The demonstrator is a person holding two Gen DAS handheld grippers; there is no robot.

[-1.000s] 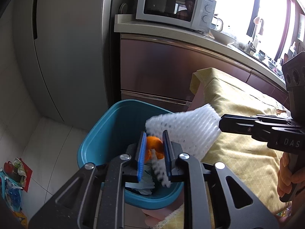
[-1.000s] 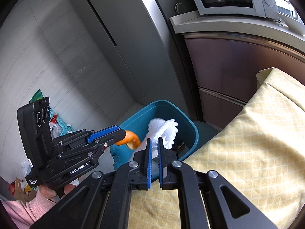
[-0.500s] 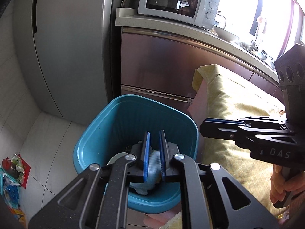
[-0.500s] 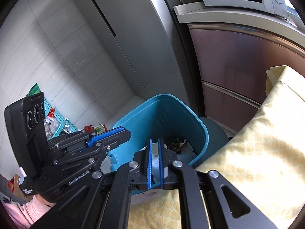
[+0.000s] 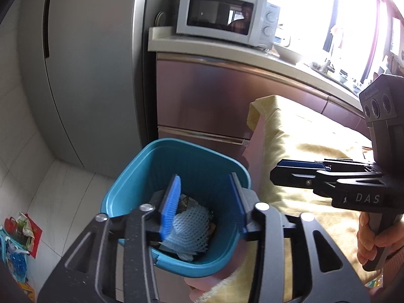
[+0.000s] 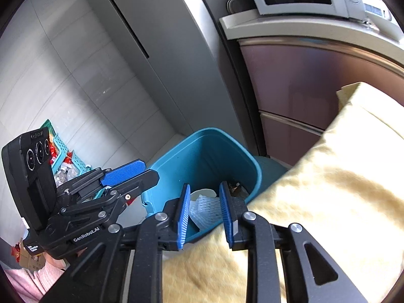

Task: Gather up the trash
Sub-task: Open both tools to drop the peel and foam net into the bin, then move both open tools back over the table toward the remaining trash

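A teal trash bin (image 5: 131, 184) stands on the floor beside the yellow-clothed table. A white foam fruit net (image 5: 192, 224) lies inside it on other scraps. My left gripper (image 5: 205, 197) hovers over the bin's mouth; its jaws are opening and nothing is between them. In the right wrist view the bin (image 6: 227, 156) and the net (image 6: 204, 207) show below my right gripper (image 6: 204, 197), whose jaws are also opening with nothing held. The right gripper (image 5: 285, 174) reaches in from the table side, and the left gripper (image 6: 141, 171) from the left. No orange scrap is visible.
A grey refrigerator (image 5: 83, 75) and a brown cabinet (image 5: 202, 101) with a microwave (image 5: 222, 15) stand behind the bin. The yellow tablecloth (image 6: 328, 176) lies to the right. A teal basket (image 6: 60, 151) and packets (image 5: 17, 229) sit on the floor to the left.
A second ago the left gripper held an orange scrap and the right held the white foam net over the bin. Both are let go; the net lies in the bin and both jaws have spread.
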